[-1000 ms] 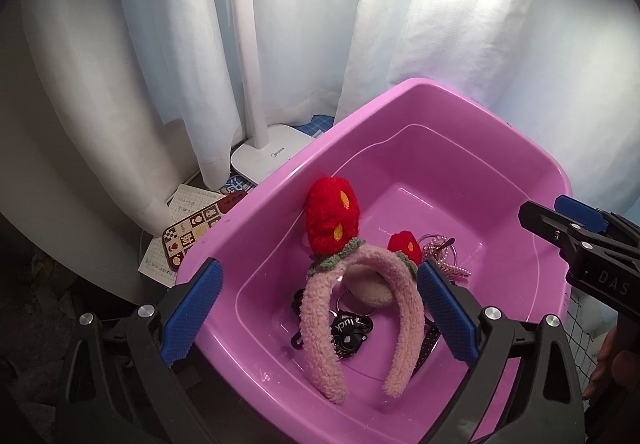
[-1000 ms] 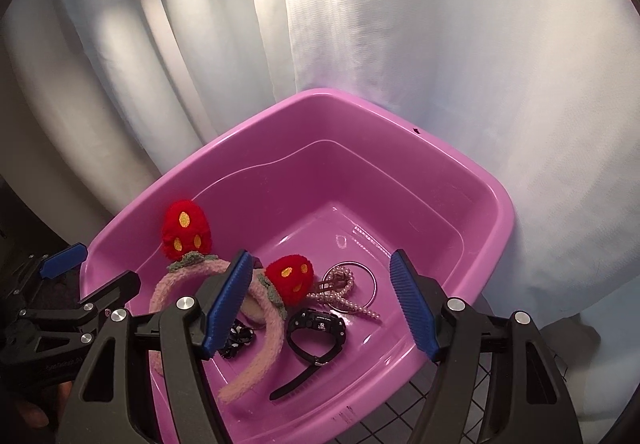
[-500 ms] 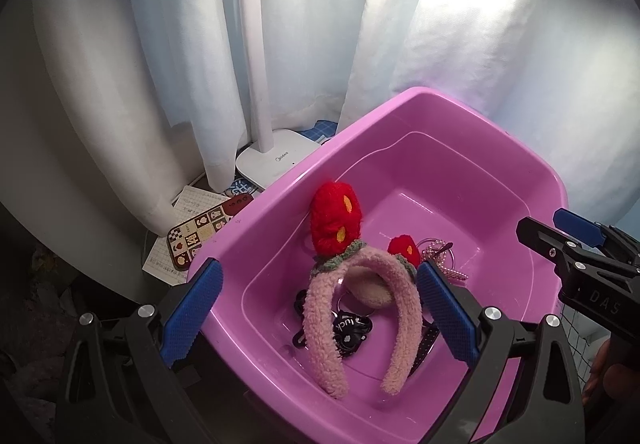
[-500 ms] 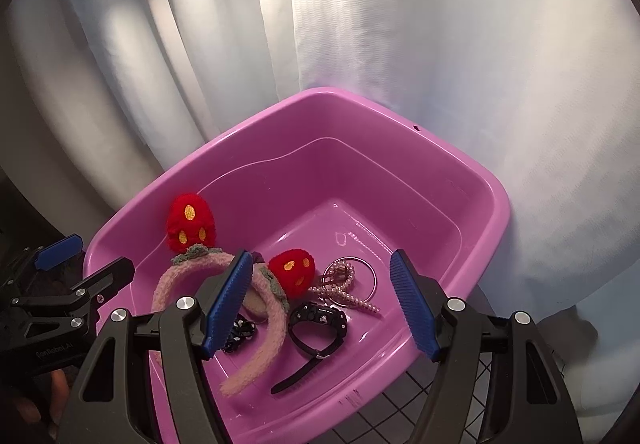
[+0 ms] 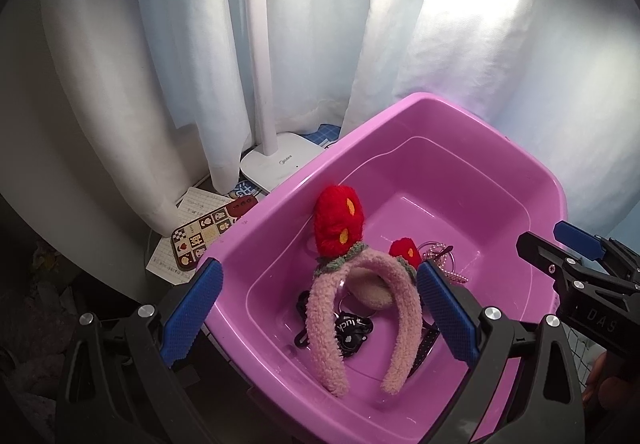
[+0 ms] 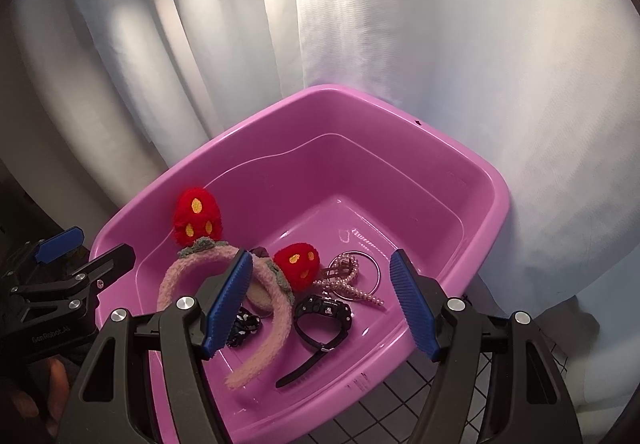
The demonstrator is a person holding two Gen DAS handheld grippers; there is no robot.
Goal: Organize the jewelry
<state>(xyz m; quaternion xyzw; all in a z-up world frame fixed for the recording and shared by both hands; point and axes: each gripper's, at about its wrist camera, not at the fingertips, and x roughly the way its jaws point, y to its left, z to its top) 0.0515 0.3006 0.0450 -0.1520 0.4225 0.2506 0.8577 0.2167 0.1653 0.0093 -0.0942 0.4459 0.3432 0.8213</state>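
Both tools hang over the near rim of the pink tub (image 5: pixel 400 112), angled down into it. The left tool (image 5: pixel 316 308) and the right tool (image 6: pixel 320 300) each stand wide apart, gripping nothing.

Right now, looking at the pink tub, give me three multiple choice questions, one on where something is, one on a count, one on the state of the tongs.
1. Where does the fuzzy headband lie?
A. Inside the tub
B. On the lamp base
C. Between the right tongs' fingers

2. How many red strawberry puffs sit on the headband?
A. One
B. Two
C. Four

3. How do the right tongs stand?
A. Shut on the watch
B. Shut on the pearl clip
C. Open, holding nothing

Answers:
1. A, it rests on the tub floor among the other pieces.
2. B, one larger puff and one smaller.
3. C, the blue pads stand apart above the tub, touching nothing.
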